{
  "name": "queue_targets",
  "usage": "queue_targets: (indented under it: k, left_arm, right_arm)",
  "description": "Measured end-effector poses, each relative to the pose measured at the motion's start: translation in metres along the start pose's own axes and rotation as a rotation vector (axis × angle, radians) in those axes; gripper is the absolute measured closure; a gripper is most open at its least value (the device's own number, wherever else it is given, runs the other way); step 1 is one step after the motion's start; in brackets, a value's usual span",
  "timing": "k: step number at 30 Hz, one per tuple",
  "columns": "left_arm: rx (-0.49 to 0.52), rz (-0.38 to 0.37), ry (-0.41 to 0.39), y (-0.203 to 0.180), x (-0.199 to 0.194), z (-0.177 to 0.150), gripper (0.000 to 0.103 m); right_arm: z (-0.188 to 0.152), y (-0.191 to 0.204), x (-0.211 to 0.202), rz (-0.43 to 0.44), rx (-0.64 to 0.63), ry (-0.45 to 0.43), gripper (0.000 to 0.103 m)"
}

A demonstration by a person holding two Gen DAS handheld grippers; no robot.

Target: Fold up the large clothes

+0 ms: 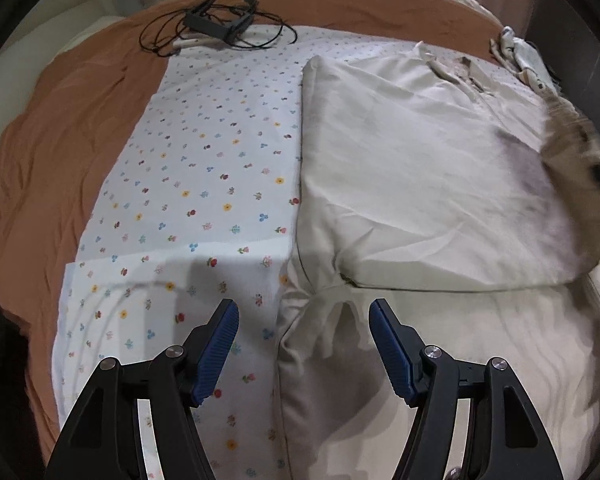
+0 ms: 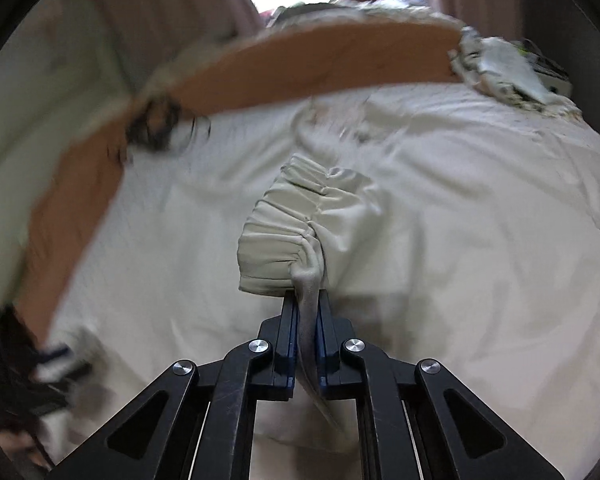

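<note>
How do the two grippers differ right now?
The left gripper stands open, while the right gripper is shut. The left holds nothing, hanging over the beige garment; the right pinches a bunched fold of it. Both have black arms and blue pads.

L fingers (image 1: 236, 320) apart, R fingers (image 2: 290, 320) clamped
</note>
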State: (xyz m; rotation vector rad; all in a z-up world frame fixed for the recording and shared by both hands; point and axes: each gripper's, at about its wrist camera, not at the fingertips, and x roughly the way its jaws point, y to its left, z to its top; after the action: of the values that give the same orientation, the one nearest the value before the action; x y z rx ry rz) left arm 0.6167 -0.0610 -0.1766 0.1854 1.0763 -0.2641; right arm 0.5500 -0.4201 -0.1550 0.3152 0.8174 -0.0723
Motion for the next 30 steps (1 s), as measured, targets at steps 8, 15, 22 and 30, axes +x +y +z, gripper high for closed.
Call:
queue_targets:
  k: [8, 15, 22, 30]
  left_arm:
    - [-0.006, 0.038, 0.027, -0.004, 0.009, 0.0, 0.034]
    - [-0.012, 0.052, 0.025, -0.004, 0.006, -0.001, 0.034]
    - [-0.011, 0.073, 0.026, 0.0, 0.007, -0.002, 0.034]
    - [-0.03, 0.066, 0.032, 0.005, 0.014, -0.001, 0.042]
  right_arm:
    - [-0.008, -0.094, -0.04, 0.09, 0.395, -0.083, 0.094]
    - [-0.053, -0.157, -0.01, 0.047, 0.775, 0.132, 0.052]
    - [-0.075, -0.168, -0.021, 0.094, 0.911, 0.121, 0.048]
    - [-0.064, -0.175, -0.021, 0.04, 0.852, 0.098, 0.038]
